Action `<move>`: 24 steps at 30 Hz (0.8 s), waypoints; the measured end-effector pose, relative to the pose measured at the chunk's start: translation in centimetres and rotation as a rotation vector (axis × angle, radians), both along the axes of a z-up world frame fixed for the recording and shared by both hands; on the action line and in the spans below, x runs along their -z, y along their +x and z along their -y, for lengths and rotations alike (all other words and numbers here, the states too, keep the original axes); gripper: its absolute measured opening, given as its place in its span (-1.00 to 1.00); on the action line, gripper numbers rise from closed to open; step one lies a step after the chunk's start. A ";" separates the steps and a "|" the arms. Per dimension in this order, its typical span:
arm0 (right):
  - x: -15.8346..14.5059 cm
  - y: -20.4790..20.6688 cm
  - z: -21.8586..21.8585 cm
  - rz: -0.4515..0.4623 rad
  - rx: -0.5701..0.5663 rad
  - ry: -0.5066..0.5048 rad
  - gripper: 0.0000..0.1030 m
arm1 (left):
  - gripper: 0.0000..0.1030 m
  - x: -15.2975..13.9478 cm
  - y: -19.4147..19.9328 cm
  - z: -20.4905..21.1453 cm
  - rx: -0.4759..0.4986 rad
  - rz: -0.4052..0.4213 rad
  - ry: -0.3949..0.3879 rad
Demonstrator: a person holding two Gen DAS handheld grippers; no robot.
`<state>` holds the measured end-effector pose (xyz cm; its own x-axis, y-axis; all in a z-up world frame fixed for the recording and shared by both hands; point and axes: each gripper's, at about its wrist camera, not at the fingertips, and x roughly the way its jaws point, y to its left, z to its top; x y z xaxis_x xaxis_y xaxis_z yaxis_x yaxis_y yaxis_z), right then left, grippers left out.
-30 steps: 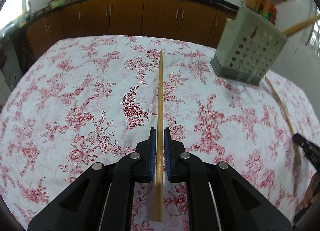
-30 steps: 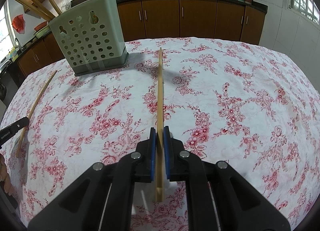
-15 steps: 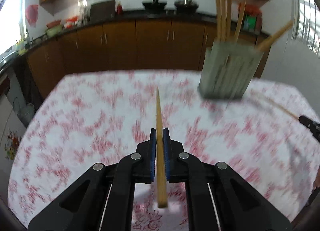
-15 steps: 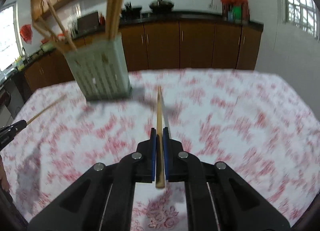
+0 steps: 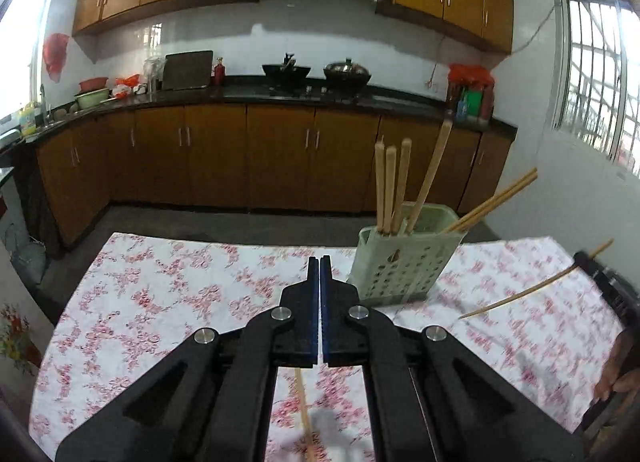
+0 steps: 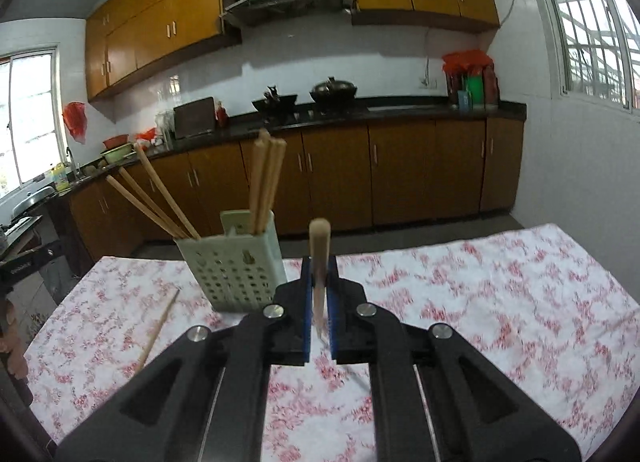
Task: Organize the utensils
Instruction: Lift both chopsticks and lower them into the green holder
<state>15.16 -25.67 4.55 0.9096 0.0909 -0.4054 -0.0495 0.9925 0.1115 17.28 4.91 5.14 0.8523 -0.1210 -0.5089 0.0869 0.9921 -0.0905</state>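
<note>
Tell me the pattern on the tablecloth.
White tablecloth with a red-pink floral print, clearest in the right wrist view.

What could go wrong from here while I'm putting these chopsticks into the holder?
1. The left gripper is shut with nothing between its pads. The loose chopstick appears to be on the tablecloth, so it may get left out.
2. The right gripper pinches the held chopstick at one narrow spot, so it could pivot or slip.
3. Leaning chopsticks fan out of the holder. A clumsy insertion might knock them or tip it.
</note>
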 end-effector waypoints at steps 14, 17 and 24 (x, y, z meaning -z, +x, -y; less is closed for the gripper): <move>0.5 -0.4 -0.5 -0.004 -0.010 -0.024 -0.84 | -0.91 14.1 -1.6 0.9 -0.005 -0.355 0.002; 0.6 -0.4 -0.4 -0.003 -0.006 -0.021 -0.84 | -0.90 14.6 -2.3 1.5 -0.019 -0.342 0.046; 0.6 -0.4 -0.4 -0.005 -0.009 -0.022 -0.84 | -0.97 14.4 -2.5 1.6 -0.015 -0.346 0.077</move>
